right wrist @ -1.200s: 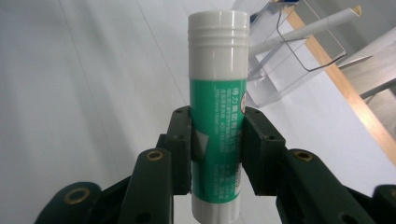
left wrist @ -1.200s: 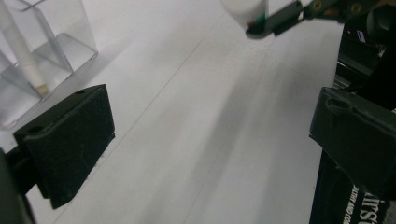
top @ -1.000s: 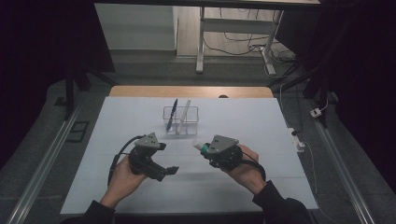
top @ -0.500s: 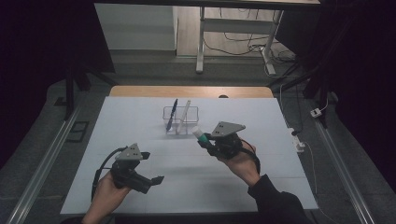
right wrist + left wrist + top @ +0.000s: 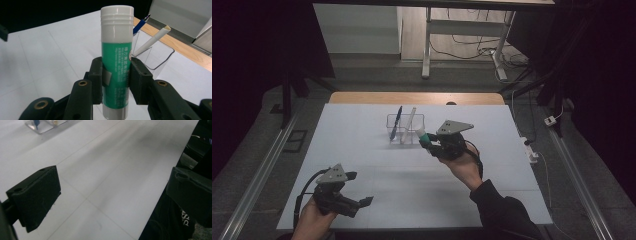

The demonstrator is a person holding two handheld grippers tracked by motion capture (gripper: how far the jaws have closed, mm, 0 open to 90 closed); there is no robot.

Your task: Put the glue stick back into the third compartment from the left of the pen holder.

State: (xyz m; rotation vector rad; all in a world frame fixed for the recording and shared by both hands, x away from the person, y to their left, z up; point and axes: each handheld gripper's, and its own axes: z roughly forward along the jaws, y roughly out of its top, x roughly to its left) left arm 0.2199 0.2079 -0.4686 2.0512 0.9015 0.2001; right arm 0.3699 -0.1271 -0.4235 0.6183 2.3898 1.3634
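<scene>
Spreading across most of the high view: a white desk (image 5: 377, 165) with a wooden strip along its far edge, dark floor all round. Beyond the far edge, grey metal frame legs (image 5: 427, 45) and loose cables on the floor; off the right side, a small white power adapter (image 5: 551, 120). On the far half of the desk, a clear plastic holder (image 5: 398, 131), with a blue pen (image 5: 396, 121) and a white pen (image 5: 409, 124) leaning inside it. Just right of the holder, raised off the desk: right hand-held gripper (image 5: 115, 80), clamped on a green glue stick (image 5: 115, 75) with a white cap, gripped around the middle of its body and standing upright in the right gripper view, holder and pens close behind it. At the near left corner, well apart from the holder: left hand-held gripper (image 5: 362, 204), jaws spread wide with bare desk between them. Between glue stick and holder, only a narrow gap, with both pens leaning across the holder's opening.
</scene>
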